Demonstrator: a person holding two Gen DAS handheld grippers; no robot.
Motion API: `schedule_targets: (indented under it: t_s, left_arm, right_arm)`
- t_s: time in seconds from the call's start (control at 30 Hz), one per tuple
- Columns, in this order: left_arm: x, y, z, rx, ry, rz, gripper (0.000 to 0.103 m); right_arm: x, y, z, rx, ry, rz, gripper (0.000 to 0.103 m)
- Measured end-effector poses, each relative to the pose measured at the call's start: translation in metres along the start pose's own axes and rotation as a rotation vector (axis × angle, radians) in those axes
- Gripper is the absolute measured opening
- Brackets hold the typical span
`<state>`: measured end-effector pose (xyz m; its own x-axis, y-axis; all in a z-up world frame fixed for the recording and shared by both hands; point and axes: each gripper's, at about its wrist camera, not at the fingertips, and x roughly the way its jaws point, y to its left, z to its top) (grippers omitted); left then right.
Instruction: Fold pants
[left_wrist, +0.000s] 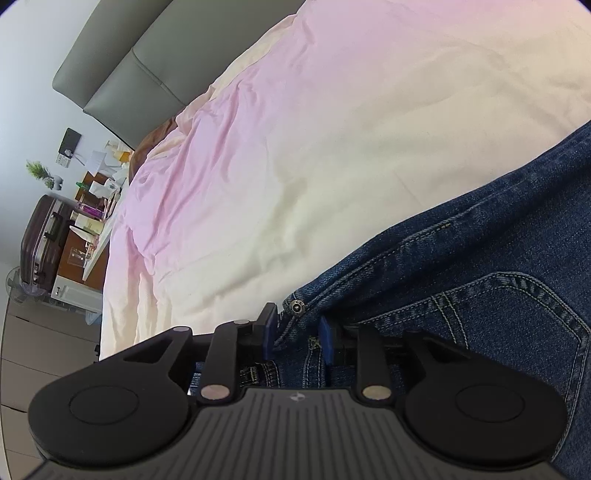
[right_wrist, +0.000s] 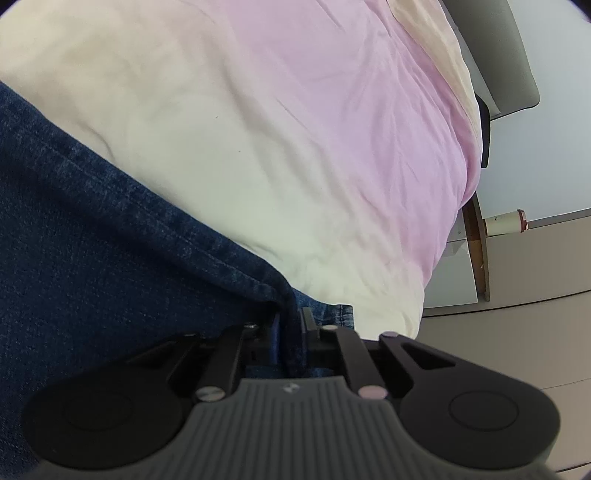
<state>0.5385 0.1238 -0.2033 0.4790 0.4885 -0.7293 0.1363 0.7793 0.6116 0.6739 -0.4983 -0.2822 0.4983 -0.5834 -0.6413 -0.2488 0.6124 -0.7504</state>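
Two hand-held grippers clamp a pair of dark blue jeans over a bed covered in a pink-and-cream quilt. At bottom centre of the left wrist view, the left gripper has its jaws closed narrowly on the waistband, just below the metal button; a stitched back pocket fills the lower right. In the right wrist view, the right gripper pinches a bunched fold of denim at bottom centre, near what appears to be a hem edge, with the leg running off to the left of the frame.

The step in hand looks like a lengthwise carry or fold, both ends of the garment being held. The next move likely calls for keeping both grips firm and the cloth taut while one end is brought over the other and laid flat on the quilt.

The denim is heavy, evenly dyed, with pale contrast stitching and slight fading at the seams. A suitcase and cluttered desk sit at far left.
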Motion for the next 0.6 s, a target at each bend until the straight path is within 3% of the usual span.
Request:
schedule_targets:
  t_s: [0.03, 0.07, 0.1, 0.17, 0.3, 0.43, 0.6]
  left_arm:
    - [-0.002, 0.003, 0.001, -0.009, 0.004, -0.001, 0.047]
    - [-0.005, 0.007, 0.001, -0.023, 0.006, 0.003, 0.061]
    - [-0.008, 0.014, 0.003, -0.048, -0.004, 0.035, 0.092]
    - [-0.017, 0.025, 0.006, -0.065, -0.027, 0.086, 0.093]
    - [-0.039, 0.046, 0.001, -0.139, -0.021, 0.064, 0.091]
    - [-0.069, 0.068, -0.028, -0.298, -0.004, -0.03, 0.085]
    - [-0.098, 0.079, -0.086, -0.487, 0.003, -0.144, 0.081]
  right_arm:
    - [-0.002, 0.0, -0.001, -0.003, -0.009, -0.008, 0.047]
    - [-0.006, -0.001, -0.003, -0.003, -0.02, -0.019, 0.056]
    - [-0.011, -0.002, -0.005, 0.0, -0.035, -0.025, 0.062]
    - [-0.019, -0.005, -0.009, 0.004, -0.04, -0.024, 0.063]
    - [-0.045, -0.01, -0.022, 0.009, -0.066, -0.012, 0.069]
    - [-0.072, -0.023, -0.039, 0.121, -0.079, 0.077, 0.069]
    - [-0.105, -0.041, -0.082, 0.394, -0.107, 0.257, 0.069]
